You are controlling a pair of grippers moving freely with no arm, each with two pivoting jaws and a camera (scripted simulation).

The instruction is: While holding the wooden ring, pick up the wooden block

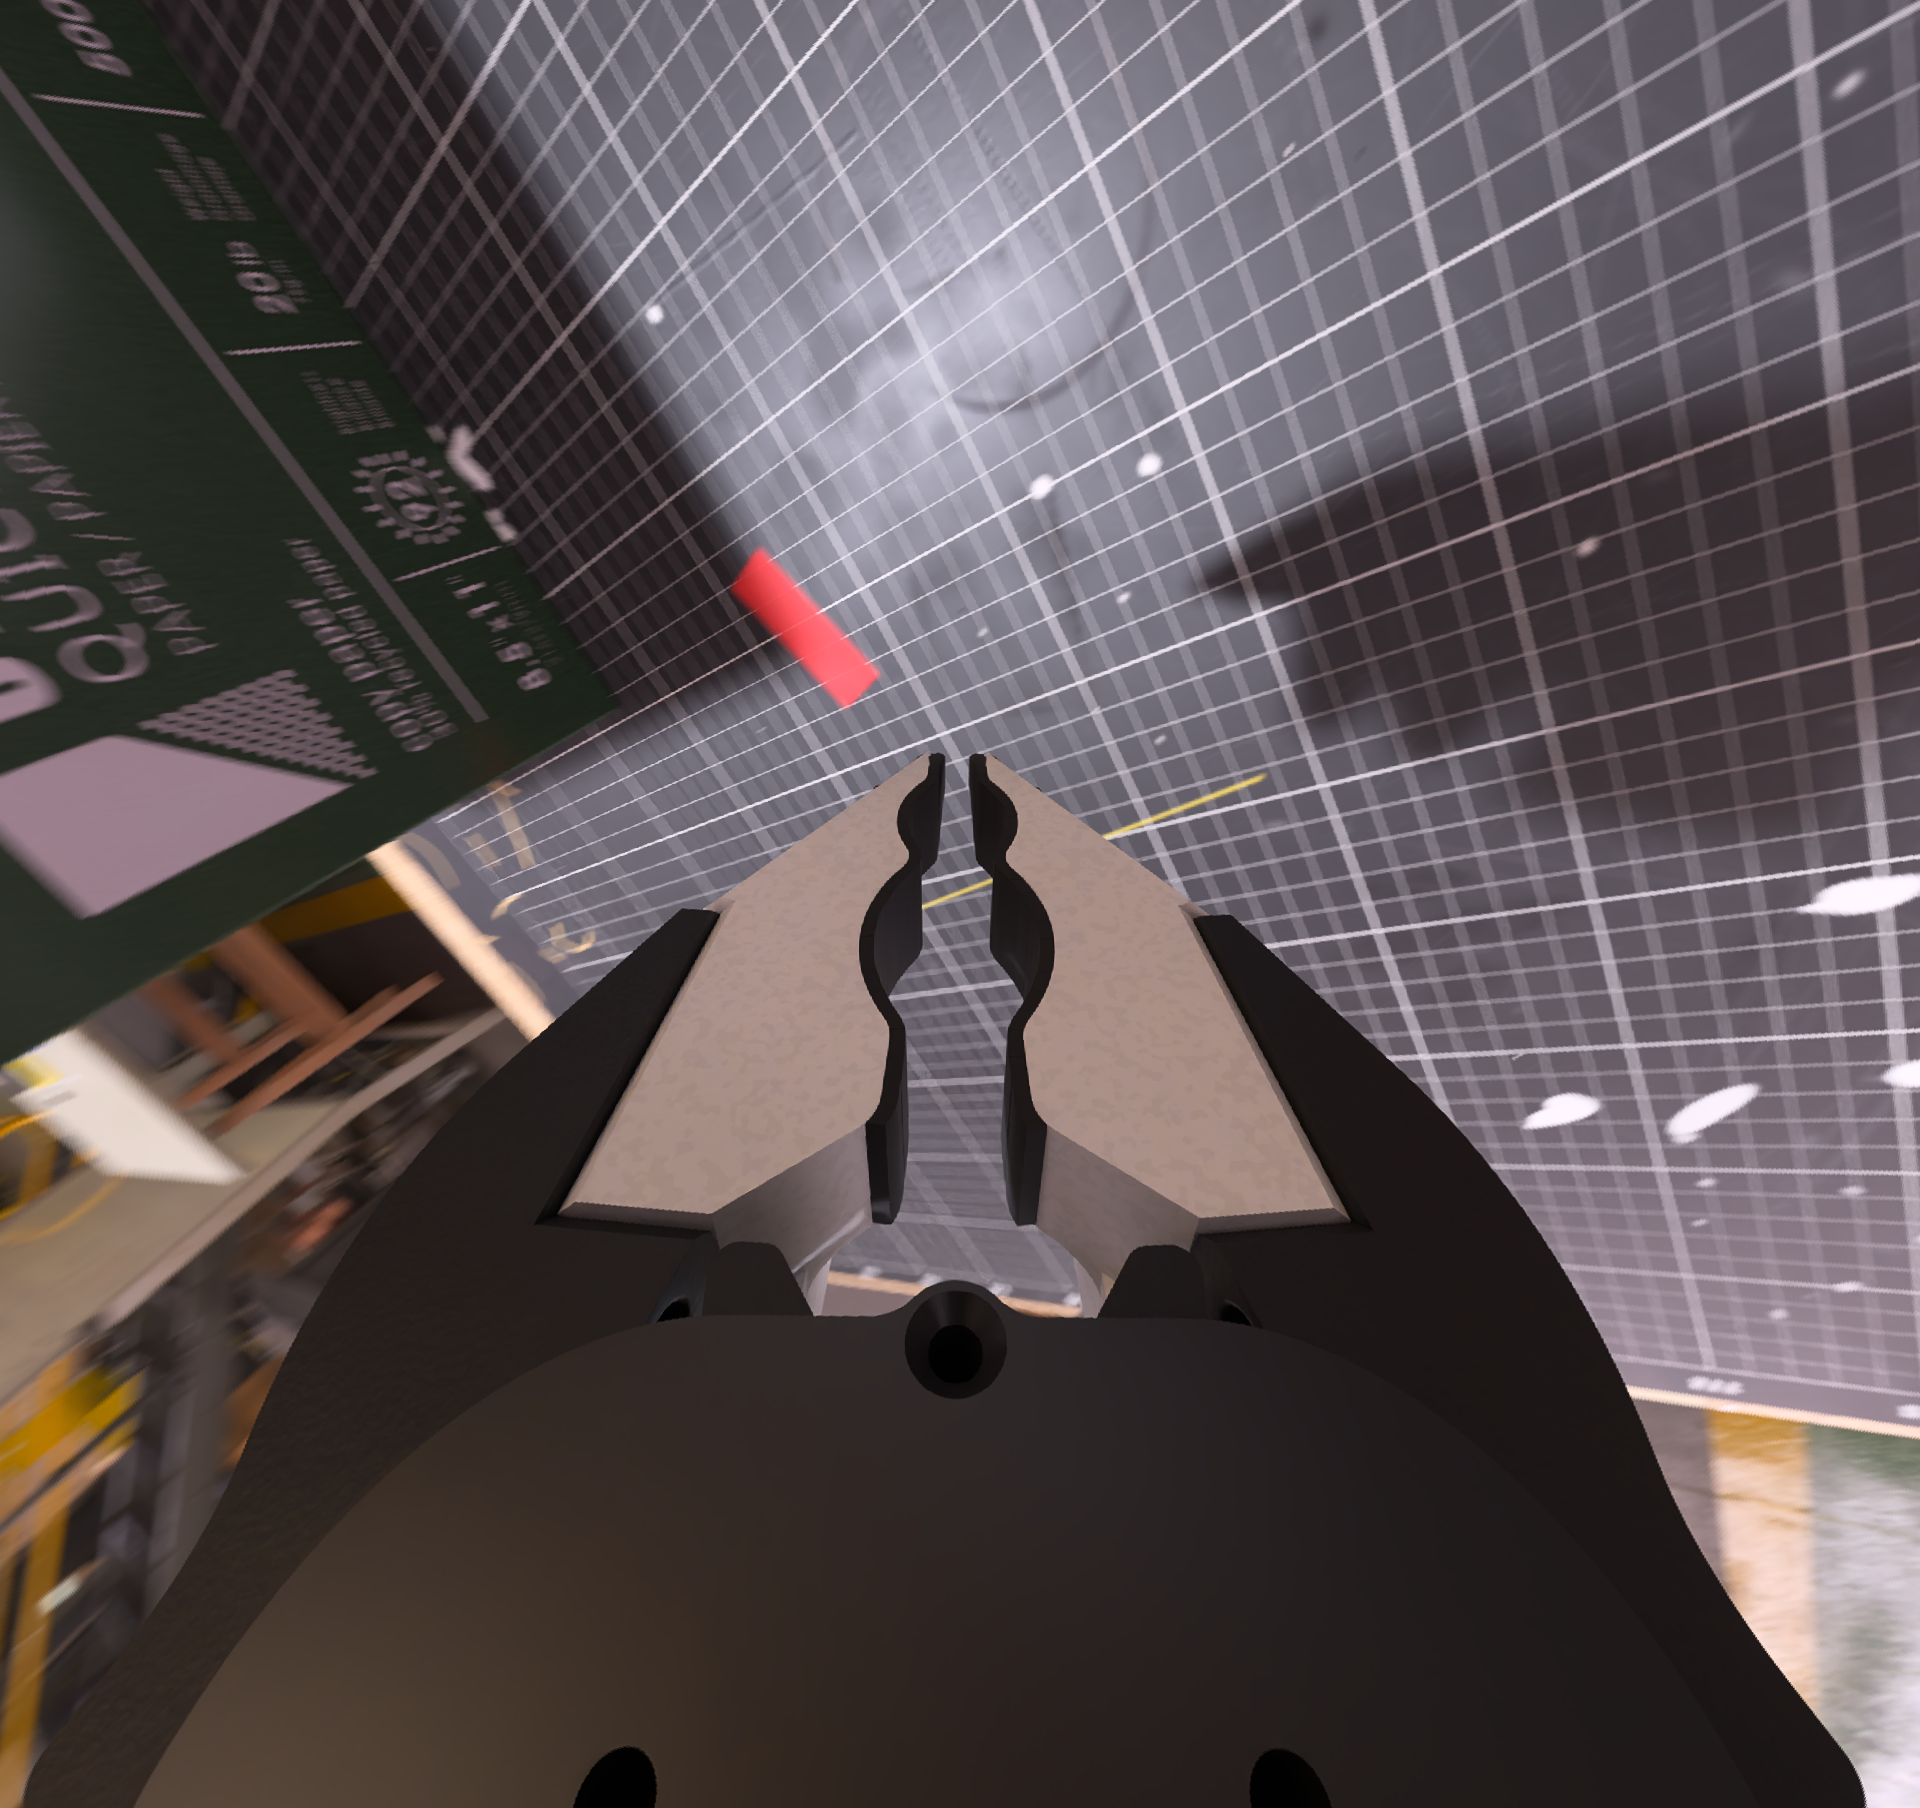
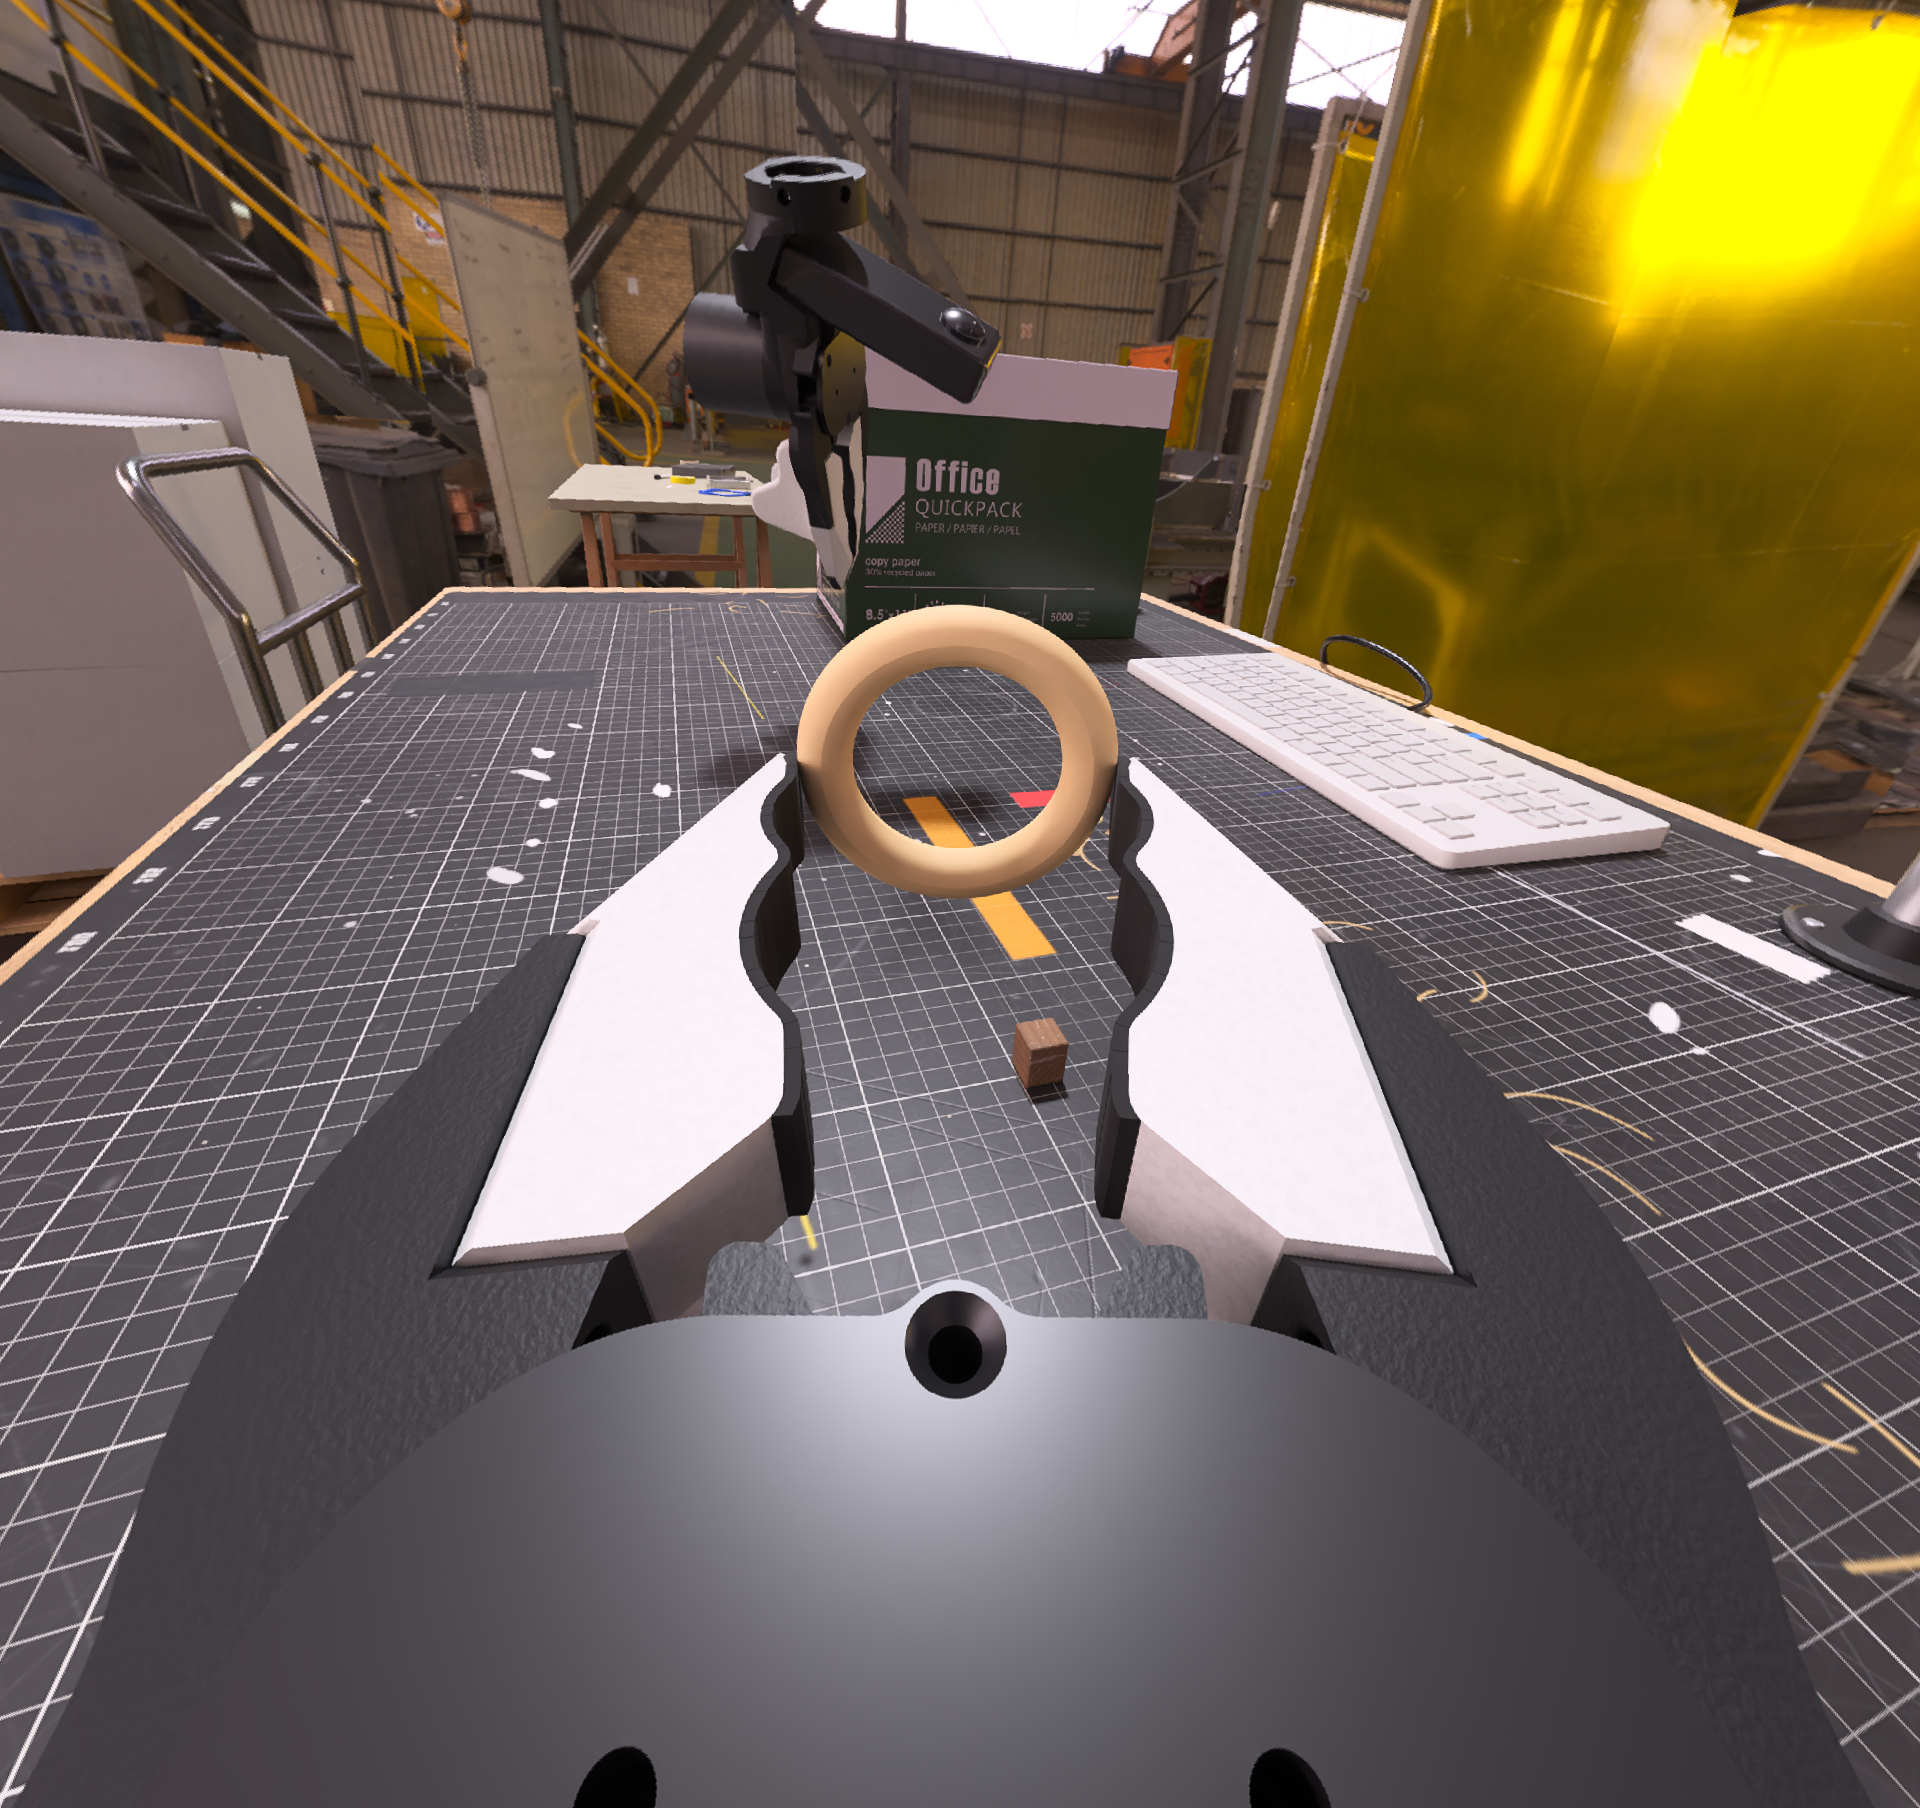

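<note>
The ring (image 2: 956, 750) is pinched between the right gripper (image 2: 956, 802) fingers. The block (image 2: 1040, 1052) sits on the table (image 2: 416, 927), untouched. The left gripper (image 1: 956, 766), fingers nearly pressed together and empty, should be opened before being lowered squarely over the block.

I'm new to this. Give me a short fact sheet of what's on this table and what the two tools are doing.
Right tool: shut on wooden ring, held above the mat
Left tool: nearly closed, empty, near the green box
Wooden block: lying on the mat, untouched
Surface: gridded cutting mat
Tape marks: orange strip, red strip
Also: white keyboard
</note>
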